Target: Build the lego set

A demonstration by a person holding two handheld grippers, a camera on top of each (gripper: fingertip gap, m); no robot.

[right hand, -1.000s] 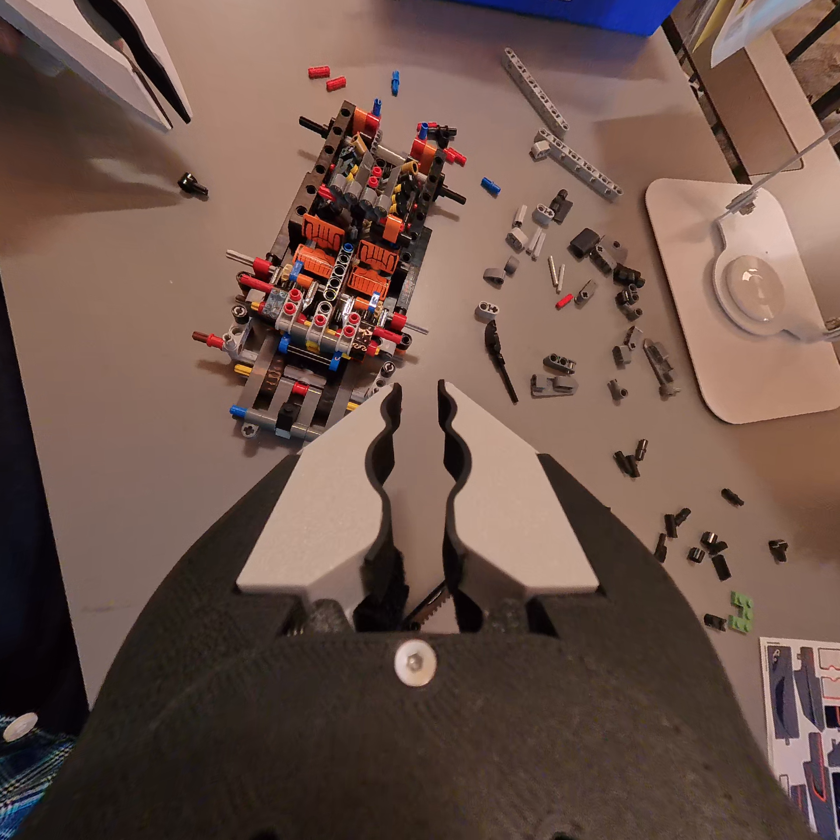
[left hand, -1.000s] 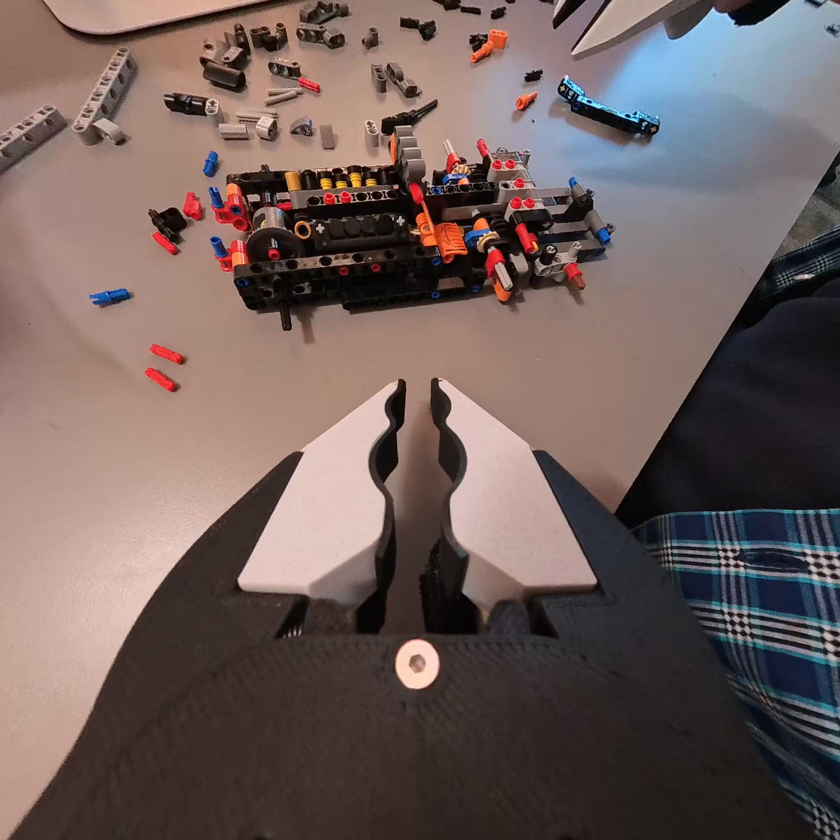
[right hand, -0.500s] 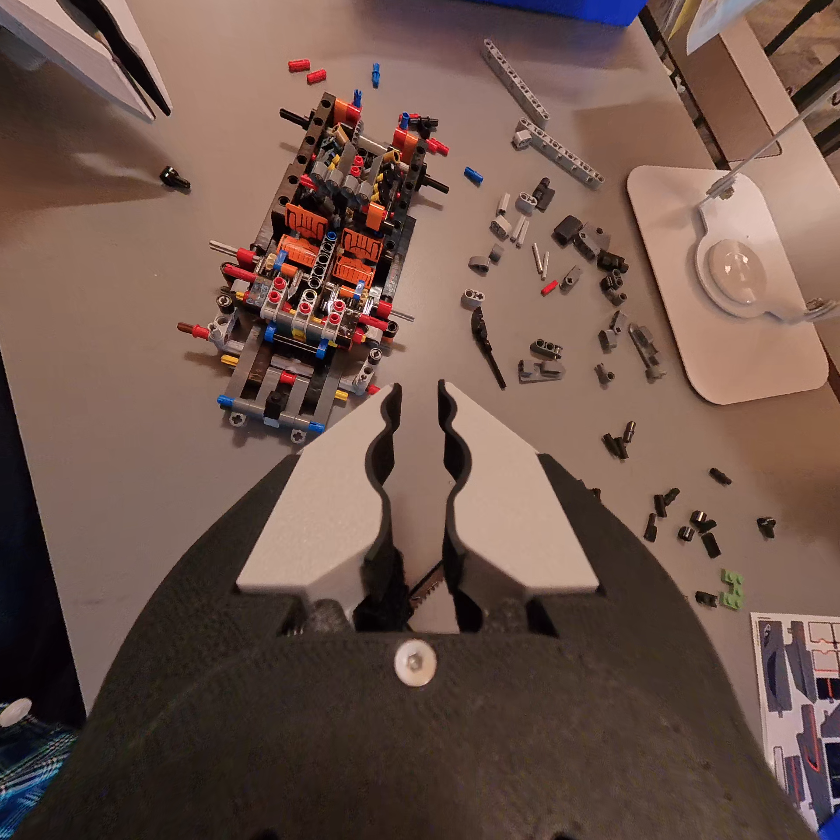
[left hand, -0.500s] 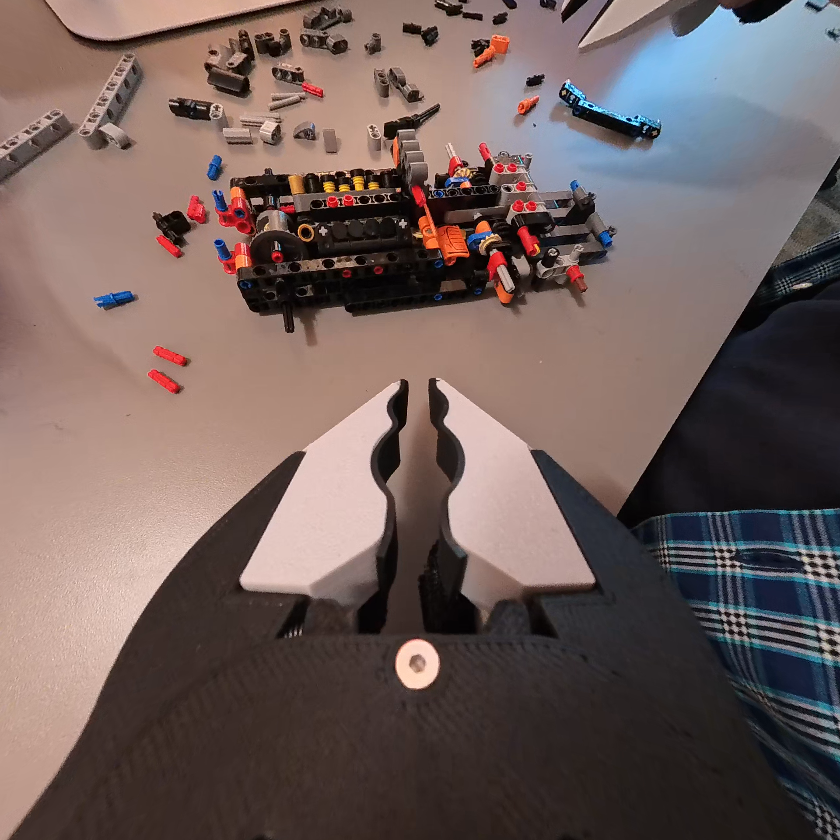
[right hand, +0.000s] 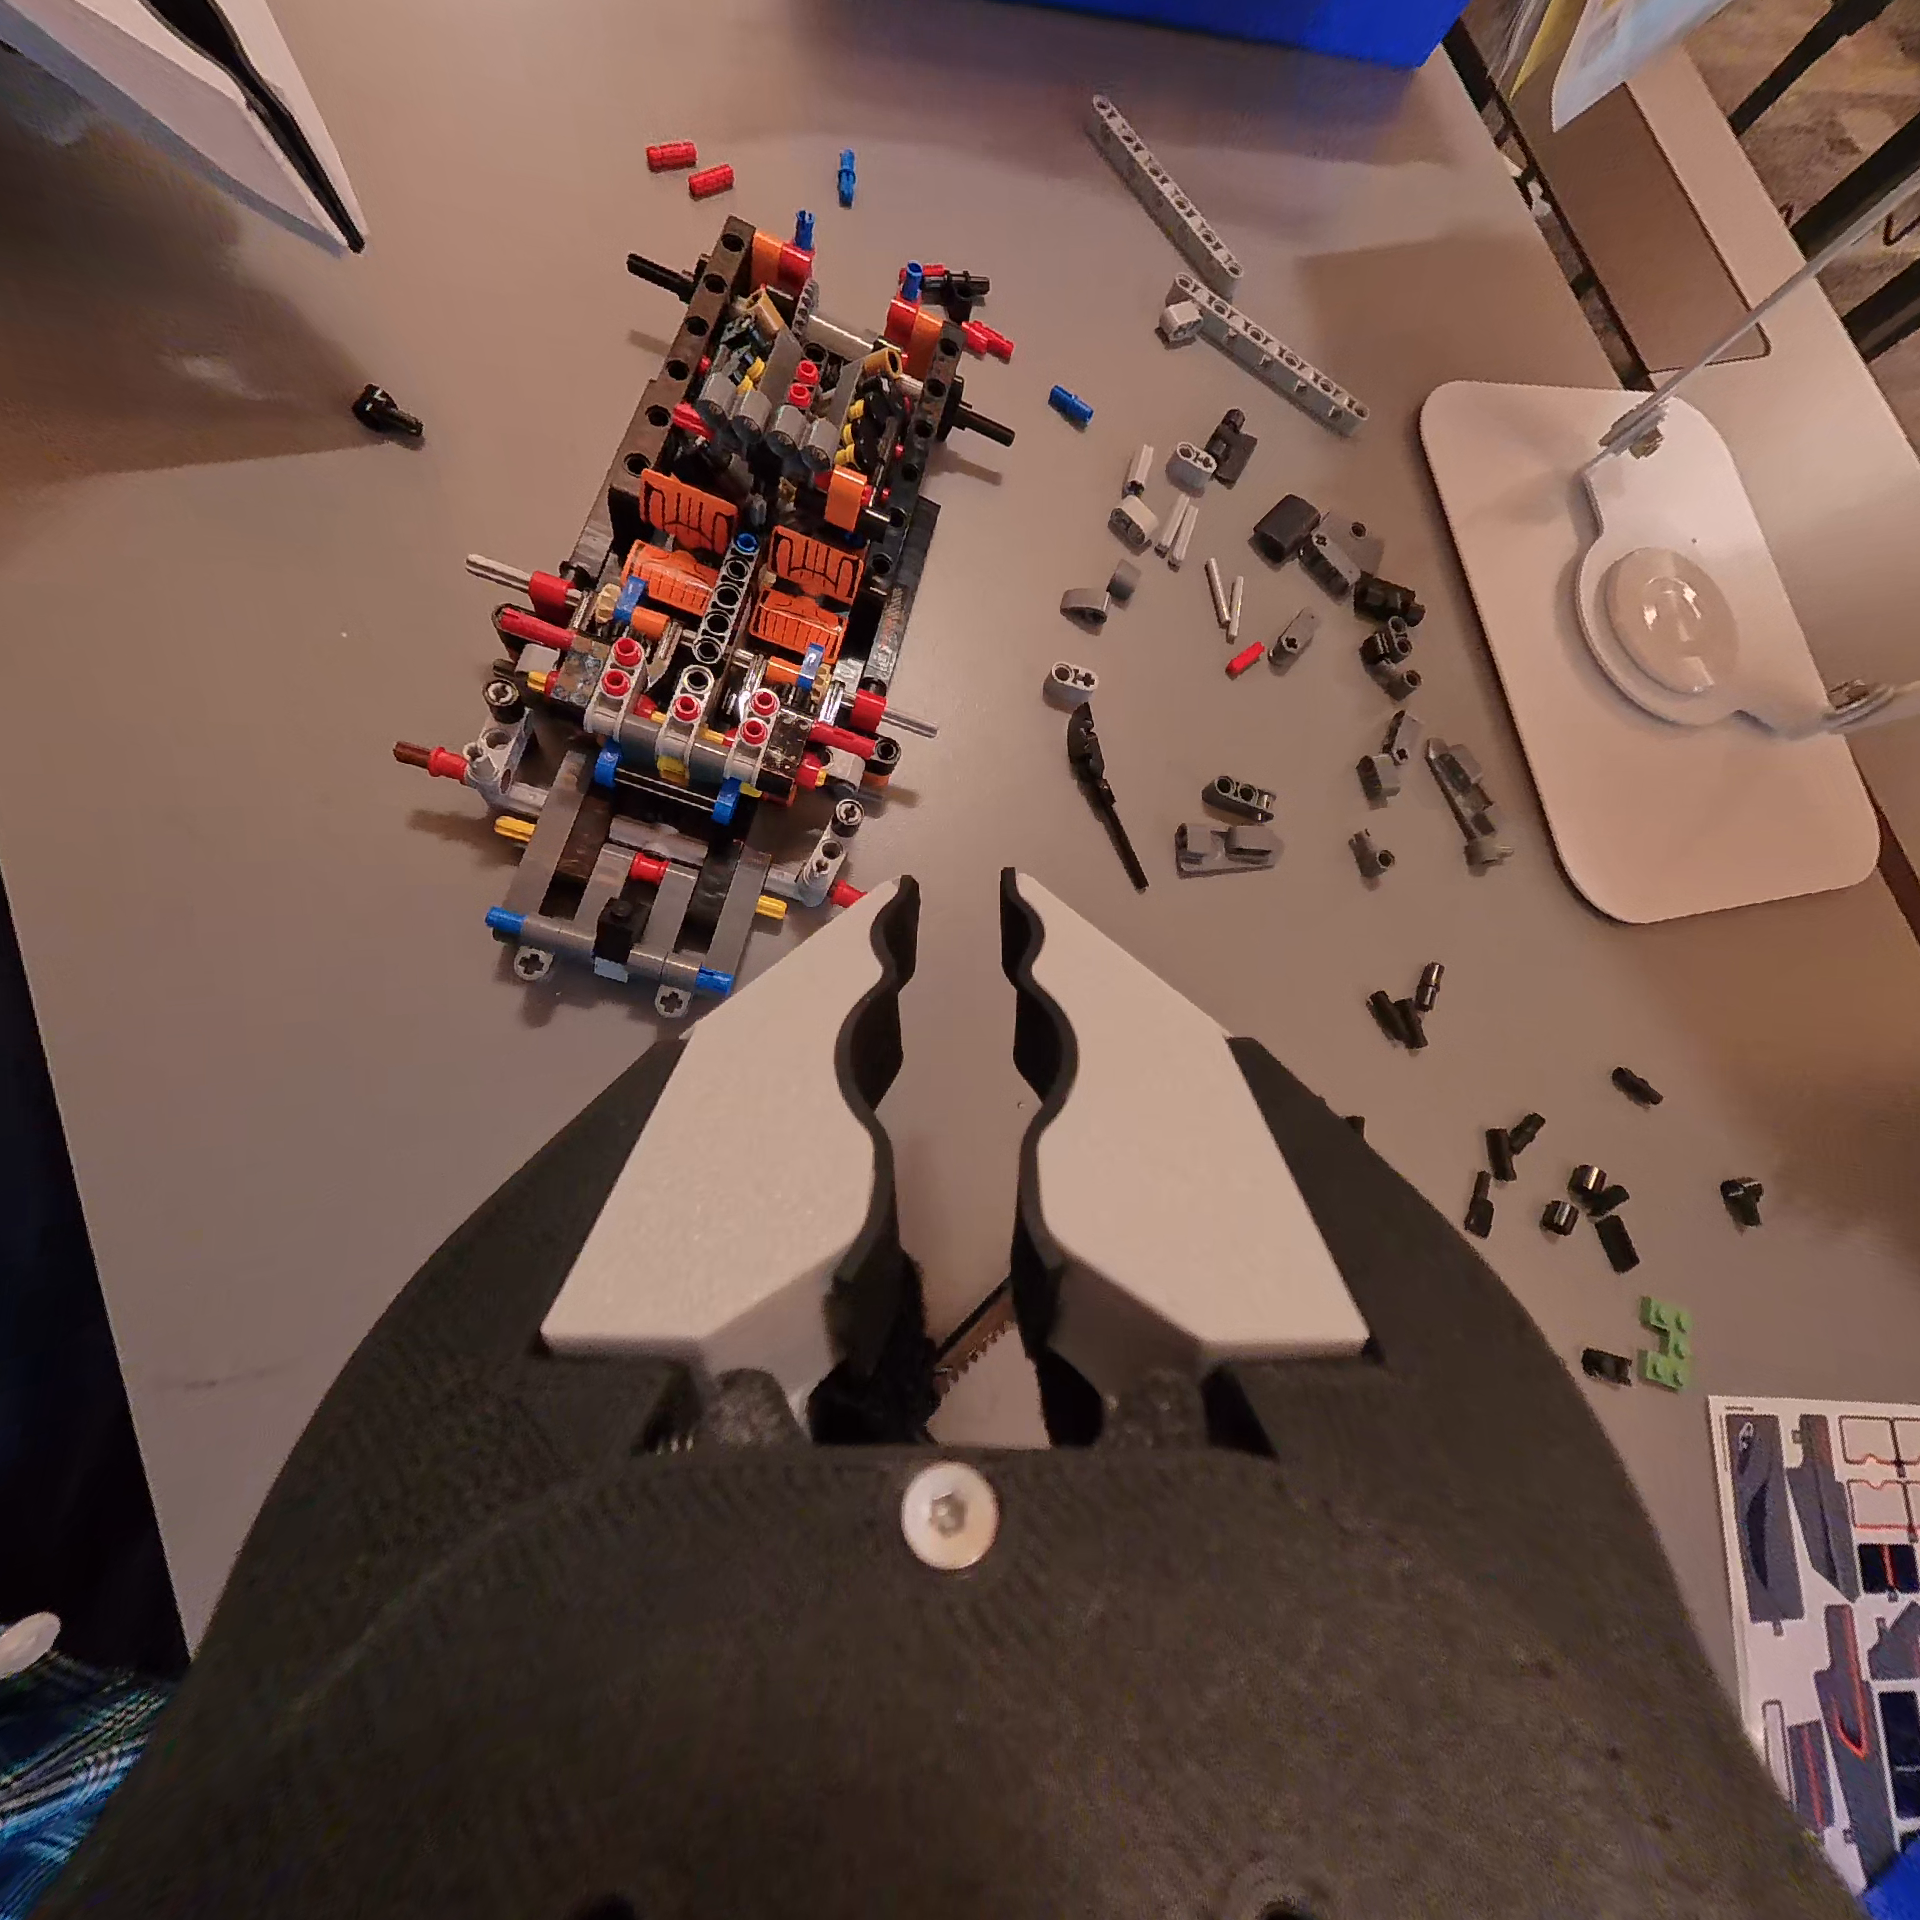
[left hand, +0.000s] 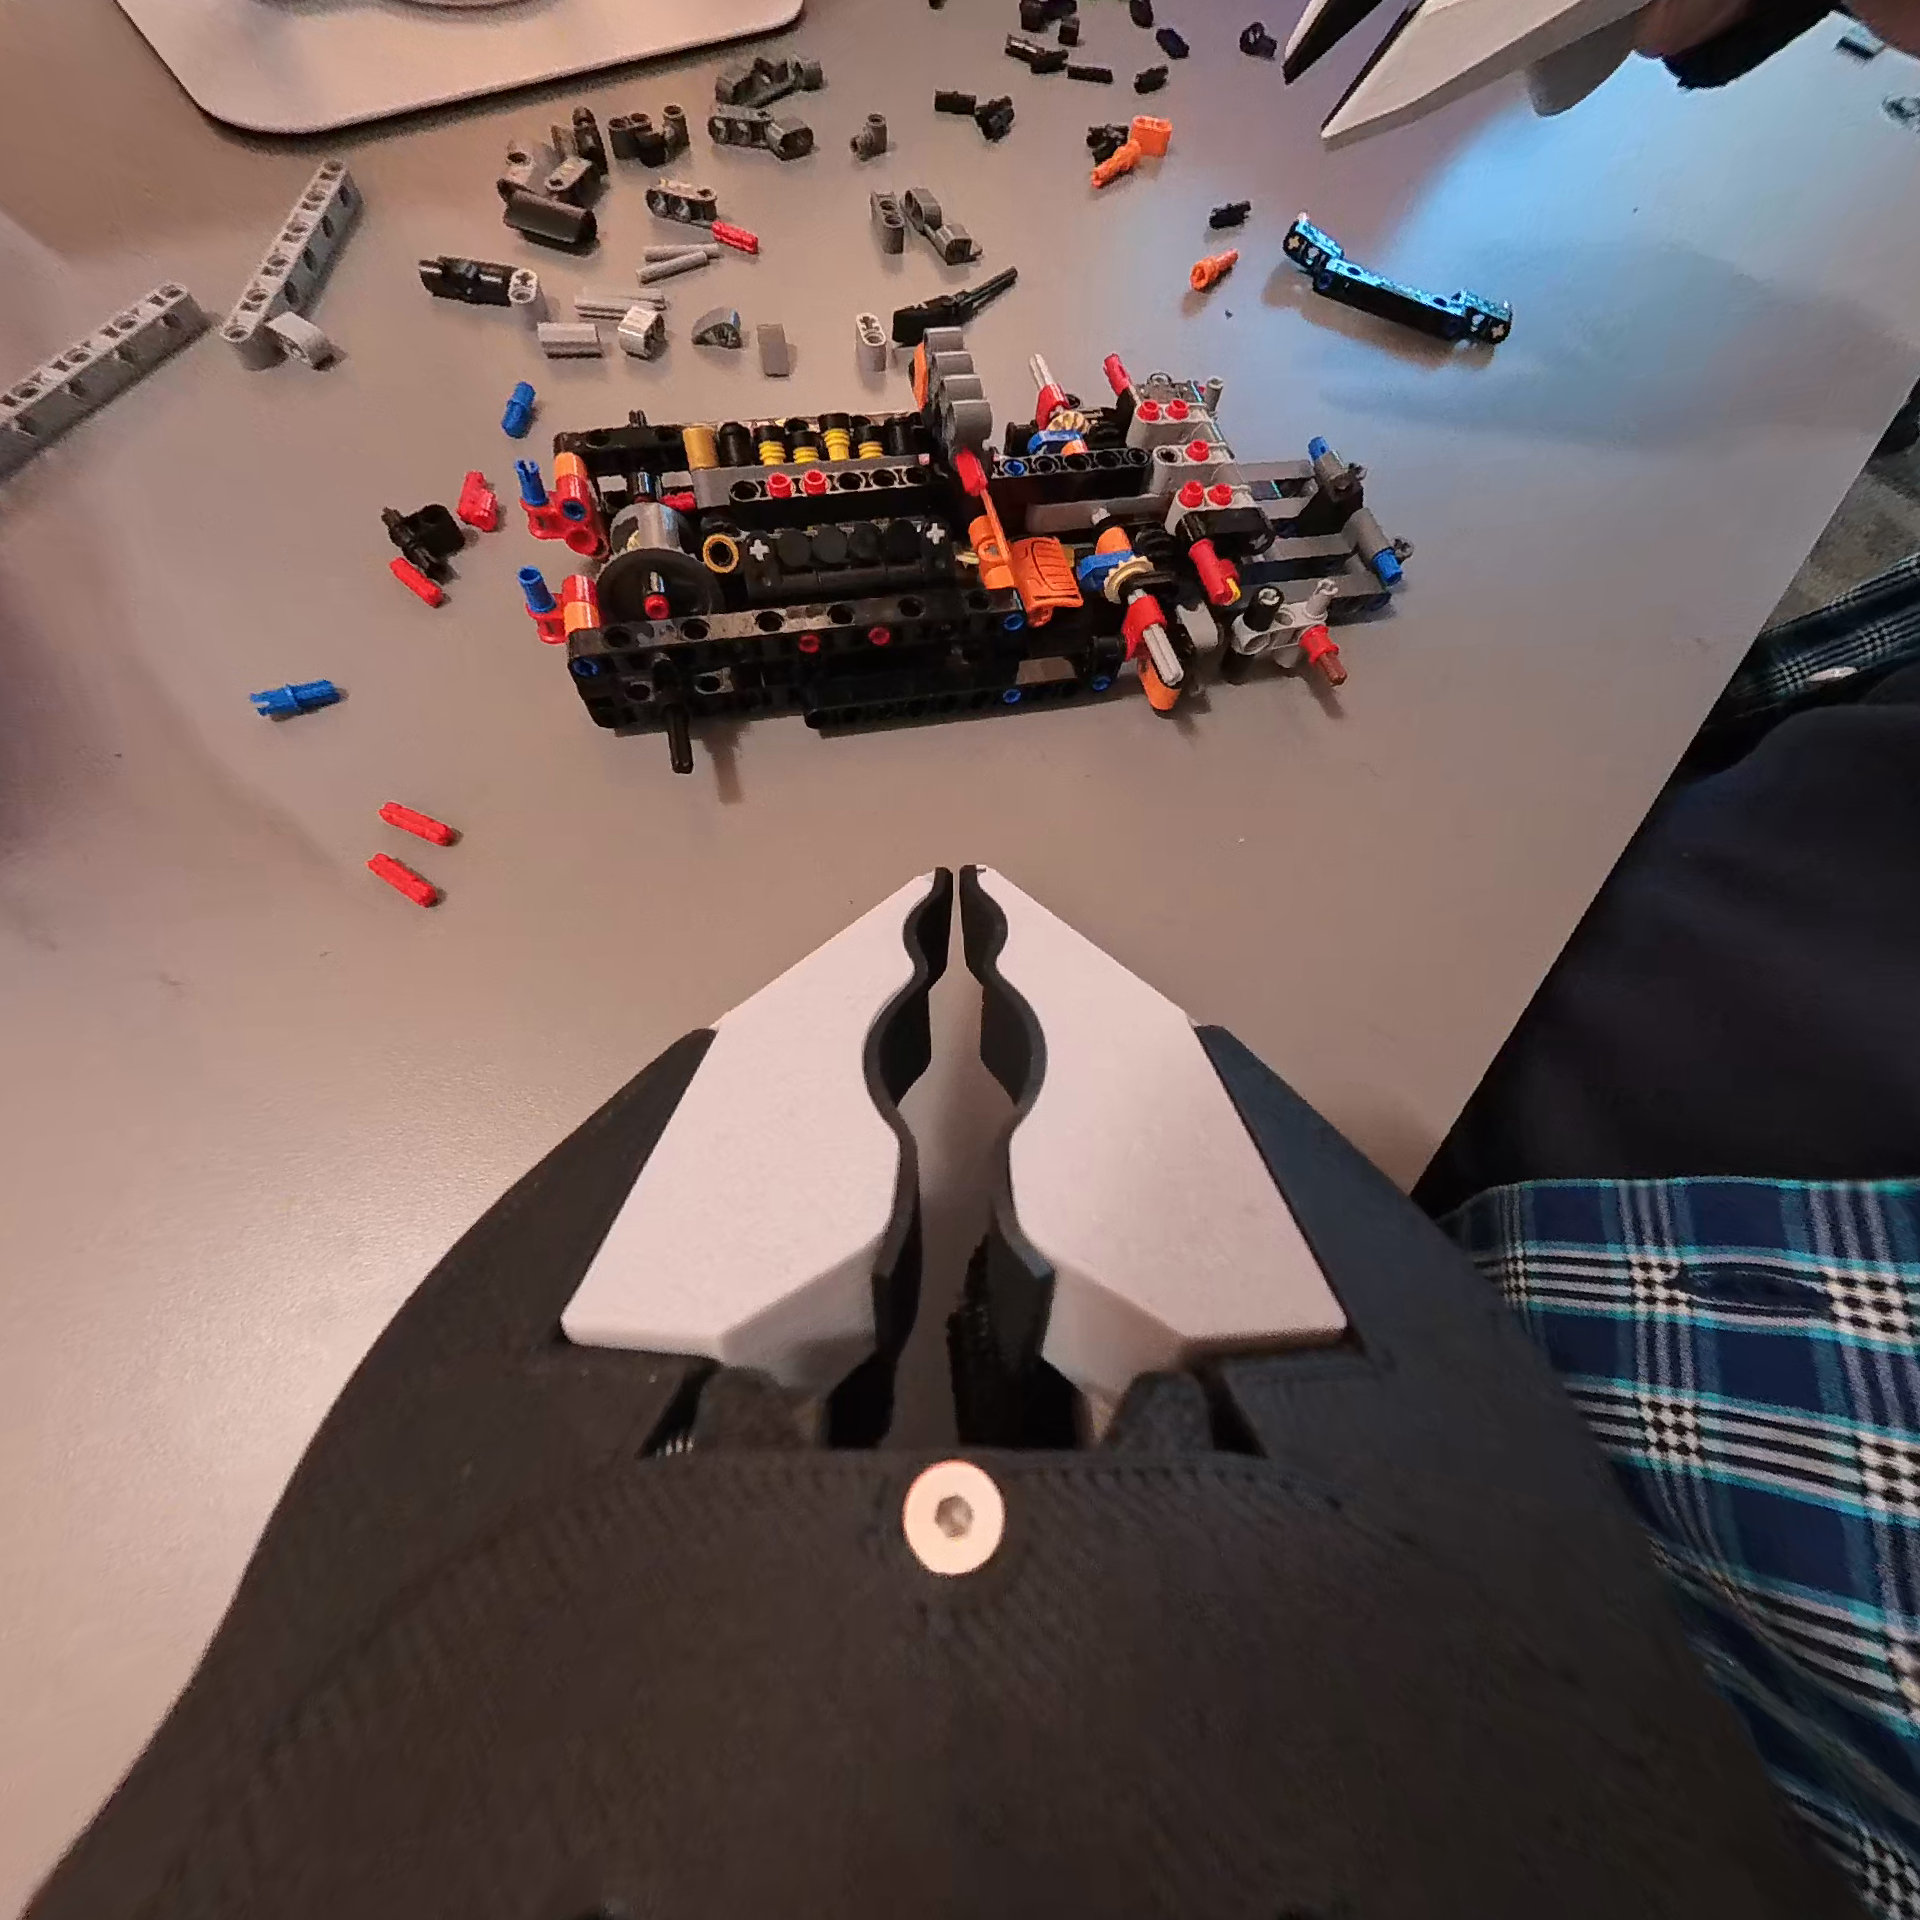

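The partly built lego chassis (left hand: 935,561), black with orange, red and yellow parts, lies on the grey table (left hand: 312,1143). It also shows in the right wrist view (right hand: 727,623). My left gripper (left hand: 956,878) is shut and empty, above bare table a short way in front of the chassis' long side. My right gripper (right hand: 958,883) is a little open and empty, just off the chassis' near end. Each gripper shows at the top edge of the other's view, the right one (left hand: 1455,42) and the left one (right hand: 208,125).
Loose parts lie around the chassis: a blue beam (left hand: 1392,296), grey beams (right hand: 1262,353), red pins (left hand: 416,826), small black pins (right hand: 1558,1195), a green piece (right hand: 1665,1340). A white stand base (right hand: 1662,665) and a sticker sheet (right hand: 1829,1621) lie on the right. A person's plaid shirt (left hand: 1714,1351) is at the table edge. About 20 cm separates my left fingertips from my right. My right gripper is the nearer one to the green piece (right hand: 1665,1340): about 25 cm, against 45 cm.
My left gripper's jaws have closed from a small gap to almost touching. My right gripper has kept its gap and shifted only slightly.
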